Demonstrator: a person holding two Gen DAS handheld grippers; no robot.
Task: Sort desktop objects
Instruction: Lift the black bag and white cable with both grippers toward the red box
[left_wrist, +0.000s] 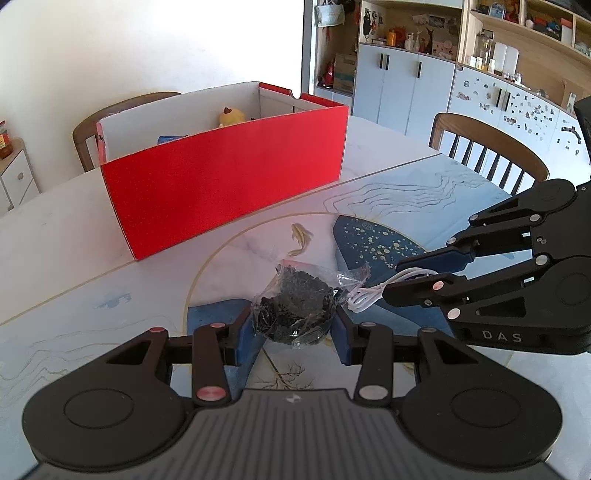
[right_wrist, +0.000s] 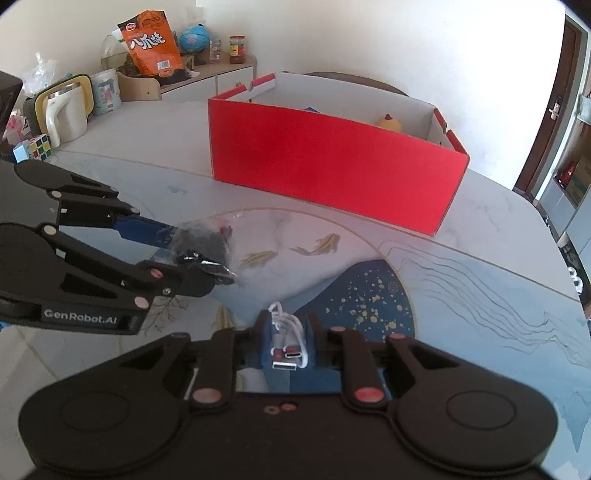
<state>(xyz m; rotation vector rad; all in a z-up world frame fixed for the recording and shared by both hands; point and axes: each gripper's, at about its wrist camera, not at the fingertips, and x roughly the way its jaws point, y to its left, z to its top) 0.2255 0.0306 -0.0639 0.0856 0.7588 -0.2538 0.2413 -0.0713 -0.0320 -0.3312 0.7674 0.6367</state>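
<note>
Red box (left_wrist: 221, 192) stands beyond both loads. The left gripper (left_wrist: 295, 325) is clamped on a clear bag (left_wrist: 295, 306) of dark bits, the right gripper (right_wrist: 286, 343) on a coiled white cable (right_wrist: 286, 332), both short of it. Carrying them over its rim looks next.

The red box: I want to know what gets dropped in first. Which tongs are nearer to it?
Hard to call; the left looks slightly nearer. The left tongs, shut on the clear bag of dark bits, and the right tongs, shut on the white cable, both sit short of the red box.
</note>
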